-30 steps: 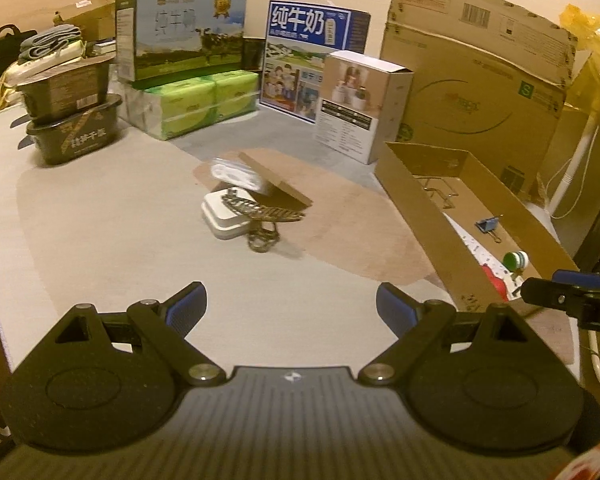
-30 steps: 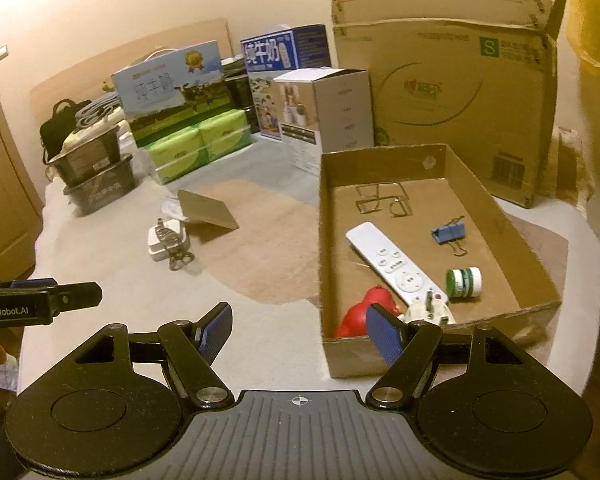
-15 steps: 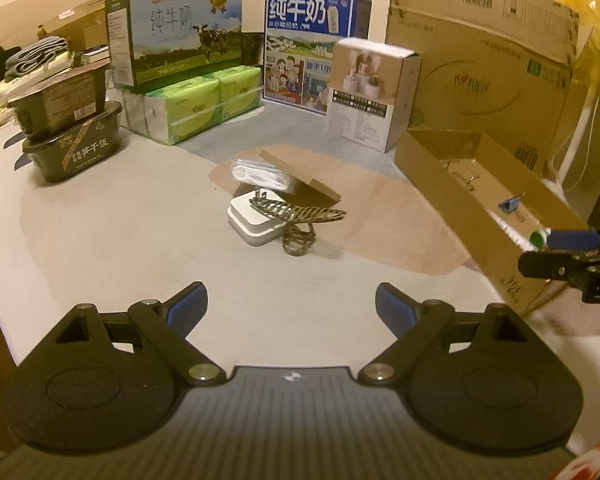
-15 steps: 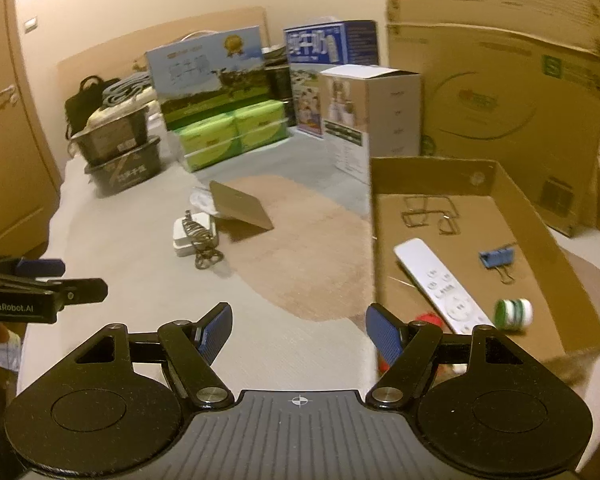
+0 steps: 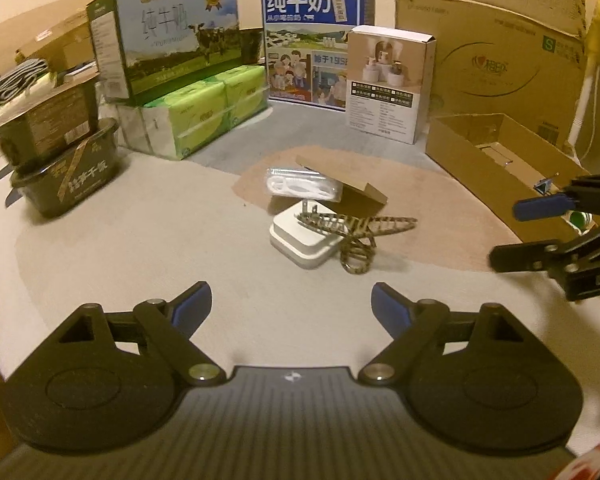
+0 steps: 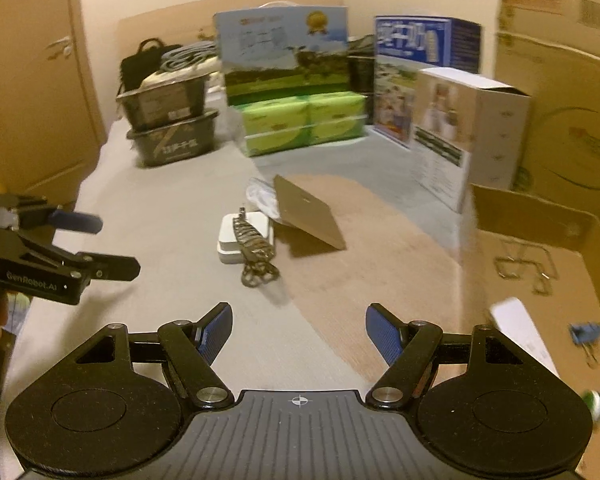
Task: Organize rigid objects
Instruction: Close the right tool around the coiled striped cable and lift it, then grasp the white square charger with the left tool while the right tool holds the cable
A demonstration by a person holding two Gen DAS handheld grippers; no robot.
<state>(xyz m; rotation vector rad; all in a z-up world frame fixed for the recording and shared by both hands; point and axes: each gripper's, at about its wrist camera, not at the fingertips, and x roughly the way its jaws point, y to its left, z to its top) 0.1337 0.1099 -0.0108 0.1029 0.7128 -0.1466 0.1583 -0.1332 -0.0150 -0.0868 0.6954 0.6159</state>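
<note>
My left gripper (image 5: 291,304) has just been closing a little, nothing between its jaws. My right gripper (image 6: 299,332) gapes empty near the hair clip (image 6: 255,242) on the white charger (image 6: 229,236)

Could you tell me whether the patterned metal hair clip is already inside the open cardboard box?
No, the patterned metal hair clip lies on a white square adapter on the mat, well clear of the open cardboard box.

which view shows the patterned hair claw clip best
The left wrist view: the brown patterned hair claw clip is sharp and side-on, lying across the white square adapter. The right wrist view shows it end-on, foreshortened and blurrier.
</note>
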